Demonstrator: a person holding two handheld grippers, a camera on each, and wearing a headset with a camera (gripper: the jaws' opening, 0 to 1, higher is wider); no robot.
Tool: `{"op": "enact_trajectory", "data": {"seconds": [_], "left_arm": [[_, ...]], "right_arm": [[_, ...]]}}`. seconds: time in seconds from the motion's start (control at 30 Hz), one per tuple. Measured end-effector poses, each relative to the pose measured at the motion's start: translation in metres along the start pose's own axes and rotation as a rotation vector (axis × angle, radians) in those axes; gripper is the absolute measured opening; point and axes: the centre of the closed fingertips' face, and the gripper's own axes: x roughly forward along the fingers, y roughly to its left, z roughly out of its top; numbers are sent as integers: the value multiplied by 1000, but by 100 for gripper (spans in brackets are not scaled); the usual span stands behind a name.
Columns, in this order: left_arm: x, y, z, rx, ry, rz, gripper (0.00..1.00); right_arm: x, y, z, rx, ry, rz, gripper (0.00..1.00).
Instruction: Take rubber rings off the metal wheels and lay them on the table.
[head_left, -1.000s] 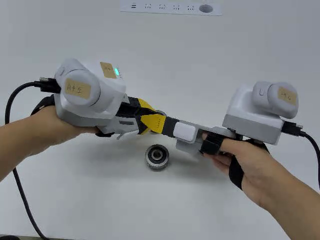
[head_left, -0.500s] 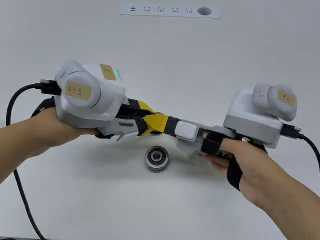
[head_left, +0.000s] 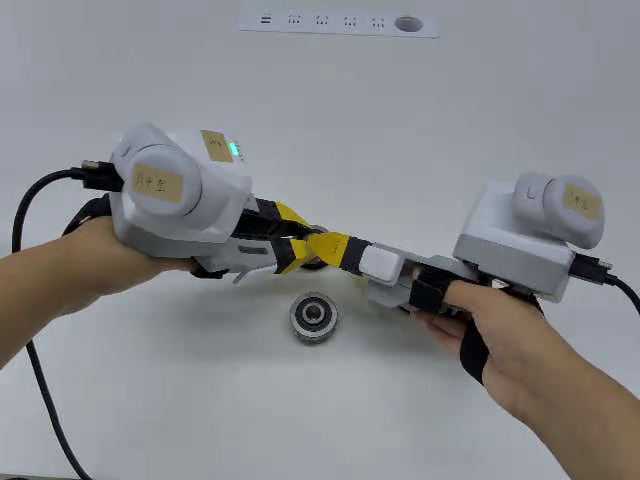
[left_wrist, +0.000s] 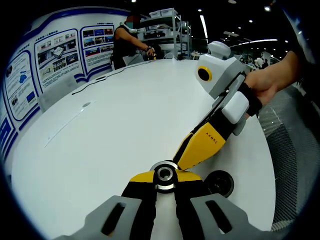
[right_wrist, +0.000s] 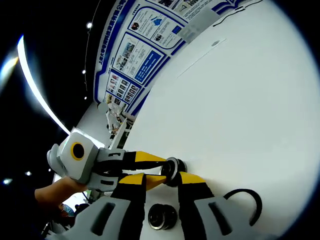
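Above table (head_left: 450, 120), w/ left gripper (head_left: 292, 240) clamped on metal wheel (left_wrist: 165, 177) & right gripper (right_wrist: 169, 180) nipped on its rim, brace L steady, peel rubber ring straight off w/ R, clear of 2nd wheel (head_left: 314, 315) below.

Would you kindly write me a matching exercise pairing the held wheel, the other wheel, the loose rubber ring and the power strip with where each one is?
Things:
1. held wheel
2. other wheel
3. loose rubber ring
4. power strip

Places:
A. at the table's far edge
B. lying flat on the table, off any wheel
C. gripped between the left gripper and right gripper
D. resting on the table below the grippers

Pairs: 1-C, 2-D, 3-B, 4-A
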Motion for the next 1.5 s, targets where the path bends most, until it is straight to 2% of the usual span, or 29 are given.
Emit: {"op": "enact_trajectory", "data": {"seconds": [0.13,0.23,0.43,0.7,0.93,1.5], "left_arm": [[0,0,0,-1,0,0,13],[0,0,0,-2,-1,0,13],[0,0,0,-1,-2,-2,13],[0,0,0,-1,-2,-2,13],[0,0,0,1,-1,-2,13],[0,-1,0,1,-1,-3,13]], "right_arm": [[1,-6,1,-9,4,-28,20],[1,-14,1,21,7,-53,12],[0,-18,2,28,13,-67,3],[-1,-18,2,41,12,-73,2],[-2,-17,3,5,4,-99,1],[1,-13,4,-92,23,-113,0]]}}
